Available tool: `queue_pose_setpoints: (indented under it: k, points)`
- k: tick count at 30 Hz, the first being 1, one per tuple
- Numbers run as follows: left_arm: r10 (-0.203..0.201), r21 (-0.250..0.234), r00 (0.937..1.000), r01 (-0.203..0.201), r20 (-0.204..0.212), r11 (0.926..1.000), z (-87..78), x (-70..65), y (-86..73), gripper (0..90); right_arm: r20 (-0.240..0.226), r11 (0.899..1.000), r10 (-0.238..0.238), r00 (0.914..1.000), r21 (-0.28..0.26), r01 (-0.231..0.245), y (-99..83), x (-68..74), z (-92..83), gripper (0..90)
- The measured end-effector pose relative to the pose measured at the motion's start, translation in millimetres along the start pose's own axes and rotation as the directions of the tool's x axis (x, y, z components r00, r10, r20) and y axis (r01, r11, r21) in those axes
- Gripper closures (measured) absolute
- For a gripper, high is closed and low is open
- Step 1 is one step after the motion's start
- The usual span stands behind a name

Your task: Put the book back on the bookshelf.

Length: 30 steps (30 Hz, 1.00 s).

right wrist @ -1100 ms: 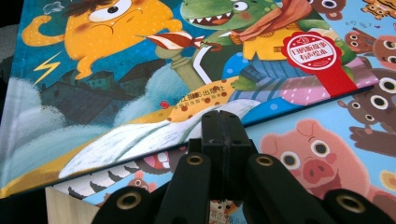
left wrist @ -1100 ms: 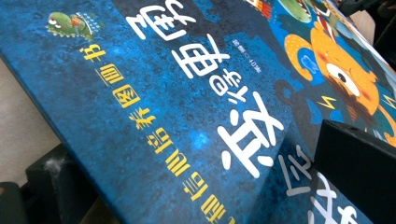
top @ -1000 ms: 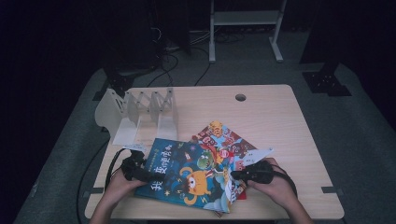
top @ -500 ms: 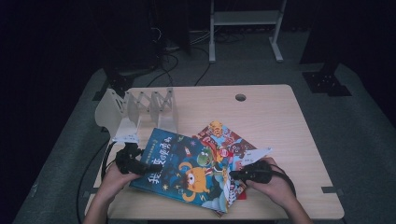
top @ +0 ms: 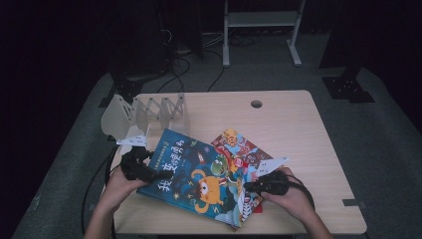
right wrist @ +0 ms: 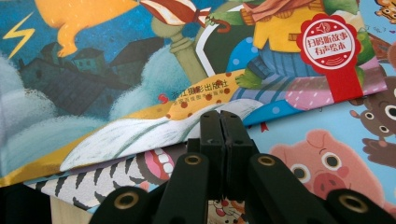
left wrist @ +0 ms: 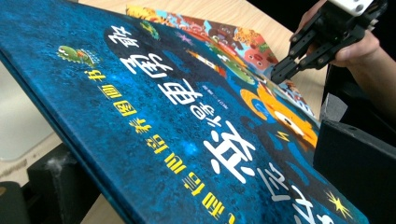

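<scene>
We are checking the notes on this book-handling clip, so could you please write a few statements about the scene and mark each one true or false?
1. The left gripper holds the blue book by its edge. True.
2. The right gripper has its jaws wide open. False: they are shut together.
3. The blue book lies partly over another picture book. True.
4. The white rack stands at the table's right edge. False: it stands at the left.
5. The table has a round hole. True.
</scene>
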<state>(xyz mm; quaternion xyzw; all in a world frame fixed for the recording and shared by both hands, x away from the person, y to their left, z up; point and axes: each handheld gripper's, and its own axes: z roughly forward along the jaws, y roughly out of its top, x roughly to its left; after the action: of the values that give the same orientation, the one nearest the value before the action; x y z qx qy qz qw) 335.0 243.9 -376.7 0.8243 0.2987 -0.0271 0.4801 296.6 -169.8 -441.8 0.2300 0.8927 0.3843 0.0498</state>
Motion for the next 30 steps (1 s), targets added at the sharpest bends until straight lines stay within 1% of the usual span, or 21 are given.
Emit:
queue_pose_setpoints:
  k: [7, 11, 13, 15, 18, 19, 20, 21, 27, 30]
  points:
    - [0.031, 0.014, 0.9995, -0.031, 0.012, 0.9994, -4.5, -9.2, 18.8, 0.0, -0.005, 1.0, 0.002, 1.0, 0.001, -0.002, 0.3, -0.3, 0.2, 87.5]
    - [0.037, 0.018, 0.9992, -0.037, 0.013, 0.9992, -4.9, -12.2, 24.1, 0.0, -0.006, 1.0, 0.002, 1.0, 0.0, -0.002, 0.2, -0.5, 0.3, 87.5]
    - [0.039, 0.023, 0.9991, -0.04, 0.014, 0.9989, -5.4, -14.9, 29.9, 0.0, -0.006, 1.0, 0.003, 1.0, 0.001, -0.003, 0.3, -0.5, 0.3, 87.4]
    - [0.037, 0.022, 0.9992, -0.037, 0.015, 0.9991, -5.3, -15.6, 31.3, 0.0, -0.007, 1.0, 0.003, 1.0, 0.001, -0.003, 0.4, -0.5, 0.3, 87.4]
    - [0.043, 0.029, 0.999, -0.043, 0.012, 0.9986, -5.9, -18.9, 41.0, 0.0, -0.007, 1.0, 0.003, 1.0, 0.0, -0.003, 0.4, -0.4, 0.5, 87.3]
    - [0.041, 0.032, 0.9991, -0.041, 0.009, 0.9986, -6.4, -19.7, 44.5, 0.6, -0.007, 1.0, 0.002, 1.0, -0.001, -0.002, 0.4, -0.4, 0.6, 87.3]
    - [0.041, 0.032, 0.9991, -0.041, 0.009, 0.9986, -6.4, -19.7, 44.5, 1.5, -0.008, 1.0, 0.006, 1.0, -0.002, -0.006, 0.6, 0.1, 1.0, 86.9]
    - [0.043, 0.041, 0.999, -0.043, 0.012, 0.9982, -7.9, -19.7, 51.1, 2.7, -0.011, 1.0, 0.01, 0.9999, -0.004, -0.01, 0.8, 0.3, 1.4, 86.7]
    - [0.054, 0.063, 0.9984, -0.055, 0.019, 0.9965, -9.6, -17.8, 69.8, 8.5, -0.022, 1.0, 0.011, 0.9997, -0.007, -0.011, 2.8, 2.2, 4.1, 86.4]
    - [0.054, 0.074, 0.9984, -0.055, 0.018, 0.9957, -10.2, -16.4, 75.9, 12.4, -0.022, 1.0, 0.006, 0.9997, -0.008, -0.006, 3.4, 3.1, 4.9, 86.6]
